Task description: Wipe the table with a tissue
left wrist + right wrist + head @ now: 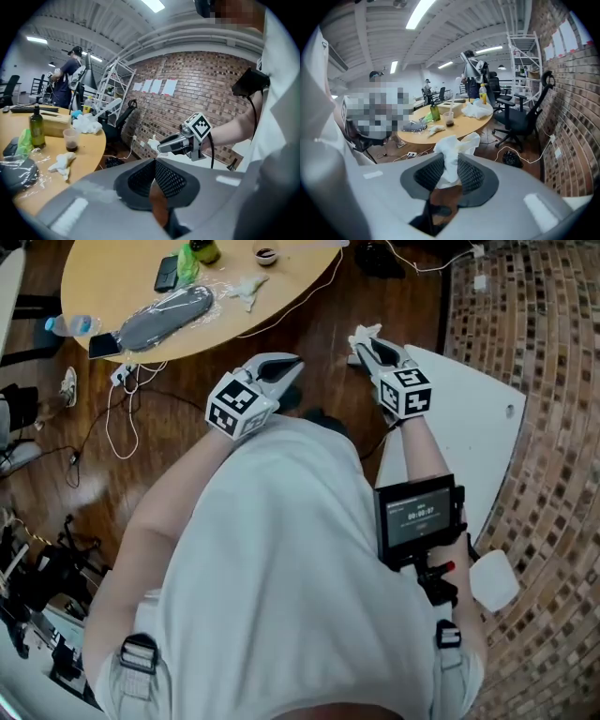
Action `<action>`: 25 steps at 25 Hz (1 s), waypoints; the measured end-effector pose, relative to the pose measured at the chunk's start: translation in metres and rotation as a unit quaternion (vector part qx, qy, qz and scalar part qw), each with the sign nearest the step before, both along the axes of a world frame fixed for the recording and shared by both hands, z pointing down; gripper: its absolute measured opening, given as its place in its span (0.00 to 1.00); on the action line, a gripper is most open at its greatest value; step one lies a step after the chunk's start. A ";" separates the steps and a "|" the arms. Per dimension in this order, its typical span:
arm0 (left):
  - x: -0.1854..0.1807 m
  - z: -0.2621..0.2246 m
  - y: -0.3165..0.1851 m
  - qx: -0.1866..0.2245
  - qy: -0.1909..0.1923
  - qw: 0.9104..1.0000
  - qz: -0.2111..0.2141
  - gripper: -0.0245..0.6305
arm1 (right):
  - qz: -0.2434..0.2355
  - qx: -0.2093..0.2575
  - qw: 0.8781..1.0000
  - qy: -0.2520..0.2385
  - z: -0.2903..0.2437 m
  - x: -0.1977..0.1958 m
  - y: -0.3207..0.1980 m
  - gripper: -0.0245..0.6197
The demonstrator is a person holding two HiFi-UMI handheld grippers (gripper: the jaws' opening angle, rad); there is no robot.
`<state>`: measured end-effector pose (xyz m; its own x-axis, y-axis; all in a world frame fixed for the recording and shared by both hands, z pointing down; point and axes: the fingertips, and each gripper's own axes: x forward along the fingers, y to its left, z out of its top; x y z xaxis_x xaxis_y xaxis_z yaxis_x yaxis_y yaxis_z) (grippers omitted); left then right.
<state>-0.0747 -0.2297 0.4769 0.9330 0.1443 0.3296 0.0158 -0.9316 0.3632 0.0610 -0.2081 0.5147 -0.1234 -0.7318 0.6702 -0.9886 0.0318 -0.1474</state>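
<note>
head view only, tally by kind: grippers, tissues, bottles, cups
grippers: 2 (left gripper, right gripper)
tissues: 2 (held tissue in the right gripper, crumpled tissue on the table)
bottles: 2 (green bottle, clear bottle)
cups: 1 (cup)
total: 7

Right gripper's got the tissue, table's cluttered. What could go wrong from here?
1. The tissue is pinched by a narrow part in the right gripper, with most of it loose; it may pull out when dragged.
2. An open cup of dark liquid and a bottle stand on the table; a sweep could tip them.
3. Cables lie on the floor near the table: possible snag.
</note>
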 end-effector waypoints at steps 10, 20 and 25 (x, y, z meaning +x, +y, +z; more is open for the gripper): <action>0.057 -0.004 0.059 -0.002 0.003 0.987 0.160 0.04 | 0.194 0.029 0.980 -0.021 -0.016 0.031 0.114 0.19; 0.099 -0.006 0.135 -0.007 0.003 0.942 0.335 0.04 | 0.387 0.034 0.921 -0.024 -0.014 0.027 0.234 0.19; 0.108 -0.004 0.175 -0.004 -0.001 0.908 0.420 0.04 | 0.459 0.036 0.887 -0.025 -0.013 0.008 0.283 0.19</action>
<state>0.0332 -0.0549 0.4734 0.4928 0.8061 0.3277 0.7177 -0.5895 0.3707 0.0686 0.0753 0.5016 0.5193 -0.5788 0.6287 -0.5944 -0.7732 -0.2209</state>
